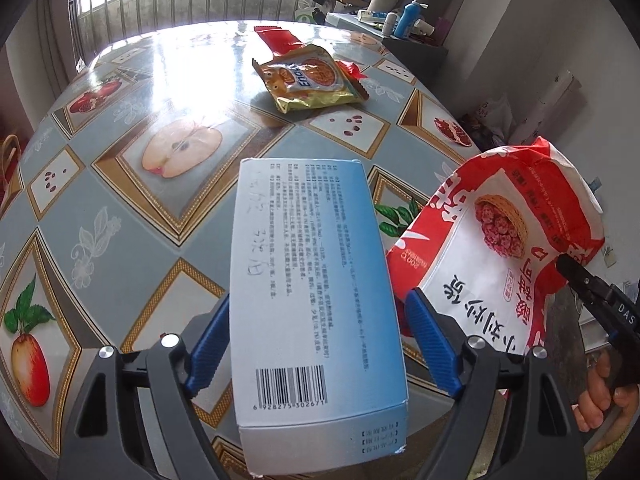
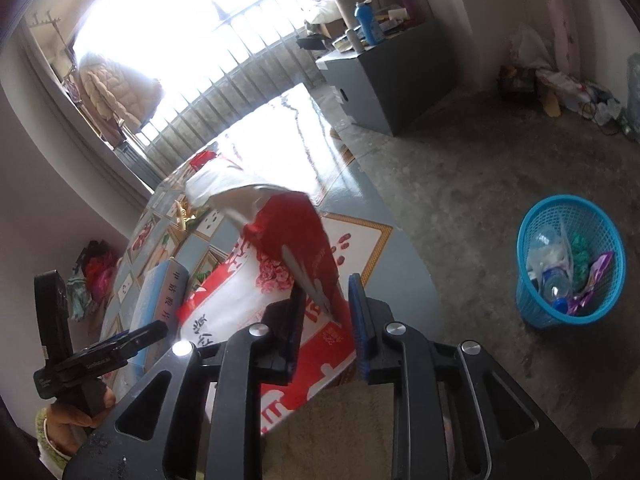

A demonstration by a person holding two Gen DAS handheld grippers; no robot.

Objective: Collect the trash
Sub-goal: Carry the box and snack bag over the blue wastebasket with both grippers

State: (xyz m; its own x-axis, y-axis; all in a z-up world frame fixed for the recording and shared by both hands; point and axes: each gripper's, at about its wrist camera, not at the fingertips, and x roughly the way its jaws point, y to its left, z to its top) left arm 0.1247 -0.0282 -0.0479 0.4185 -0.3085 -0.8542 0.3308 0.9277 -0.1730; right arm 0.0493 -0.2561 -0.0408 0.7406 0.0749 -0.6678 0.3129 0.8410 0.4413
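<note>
**Both grippers loaded above the fruit-print table**

The left gripper (image 1: 316,340) has its blue-padded fingers (image 1: 208,344) spread wide and pressed against the two long sides of a pale blue carton (image 1: 312,288), which it grips above the table (image 1: 132,208). The carton's long axis runs straight away from the gripper, barcode end nearest the camera, far end pointing toward the table's middle.

The right gripper (image 2: 326,316) is nearly closed, pinching a folded edge of the red-and-white snack bag (image 2: 280,264) between its fingers. The bag hangs off the table's near edge, just beside the carton, its length running out from the fingers toward the window.

A yellow wrapper (image 1: 312,80) lies farther across the table, touching a red wrapper (image 1: 280,38). A blue basket (image 2: 568,268) stands on the floor, well apart from the table.
</note>
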